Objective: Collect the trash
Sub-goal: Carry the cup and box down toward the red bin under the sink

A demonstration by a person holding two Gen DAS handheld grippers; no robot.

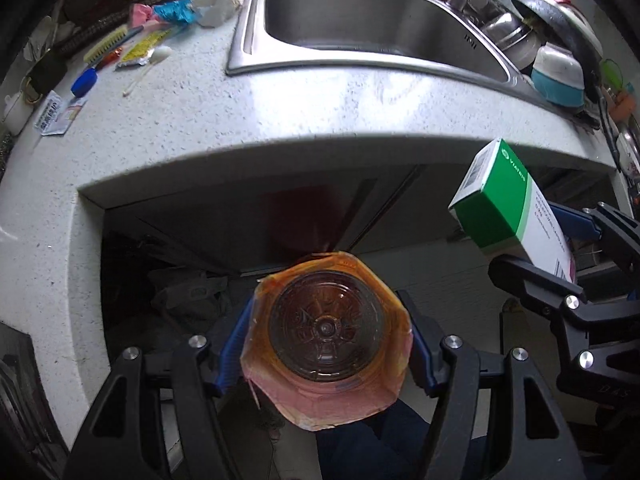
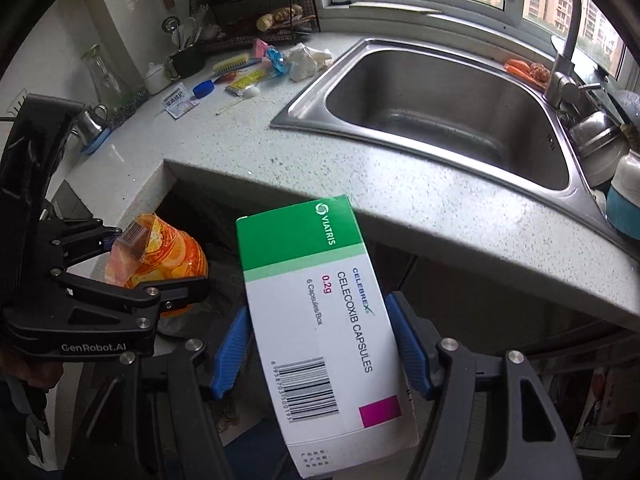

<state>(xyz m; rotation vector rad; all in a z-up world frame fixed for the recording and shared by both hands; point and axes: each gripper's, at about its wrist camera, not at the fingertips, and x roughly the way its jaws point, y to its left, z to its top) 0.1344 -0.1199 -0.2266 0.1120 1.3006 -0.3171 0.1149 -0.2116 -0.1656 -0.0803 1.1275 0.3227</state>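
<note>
Tongs on the left (image 1: 326, 344) clamp an orange-labelled bottle (image 1: 326, 328) at the bottom centre of the left wrist frame, below the table (image 1: 192, 120) edge. Right tongs (image 2: 322, 344) hold a green-and-white box (image 2: 320, 312) at lower centre of their frame. Wrappers (image 1: 160, 16) lie at upper left beside the sink (image 1: 360, 20).

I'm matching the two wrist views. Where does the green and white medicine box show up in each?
Left wrist: medicine box at the right edge, in the right gripper, below the counter's edge.
Right wrist: medicine box at bottom centre, between that gripper's blue pads.
Shared landmark: the steel sink, set in the counter beyond the box in both.
</note>
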